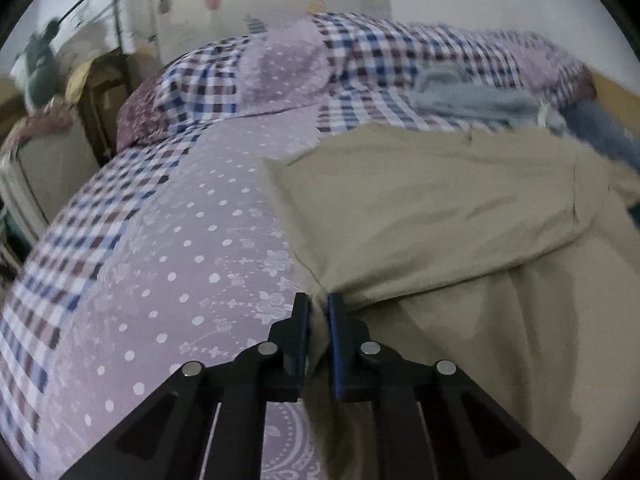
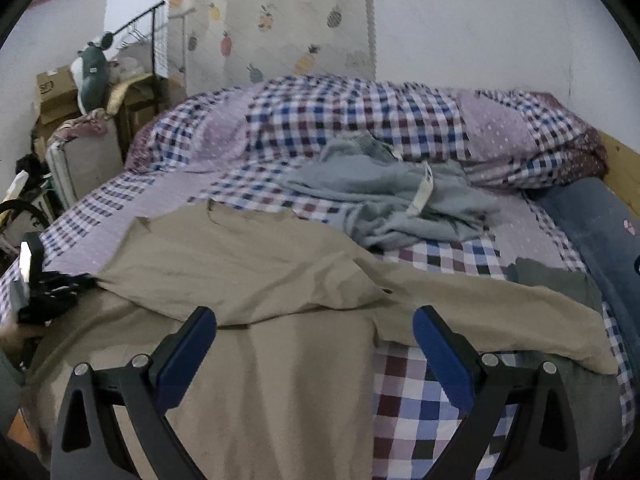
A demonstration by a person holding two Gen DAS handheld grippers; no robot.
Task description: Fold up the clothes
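A beige garment [image 1: 440, 208] lies spread on the bed, part of it folded over itself. My left gripper [image 1: 319, 304] is shut on the garment's left edge, cloth bunched between its blue pads. In the right wrist view the same beige garment [image 2: 256, 268] lies across the bed's near side and hangs over the edge. My right gripper [image 2: 314, 320] is open and empty, just above the garment's near part. The left gripper [image 2: 36, 280] shows at the far left of that view.
The bed has a lilac dotted and checked cover [image 1: 180, 260]. A crumpled light-blue garment [image 2: 392, 196] lies behind the beige one, a dark blue cloth [image 2: 600, 232] at the right edge. A rolled quilt [image 2: 360, 120] lies at the back. Boxes and a rack [image 2: 60, 96] stand left.
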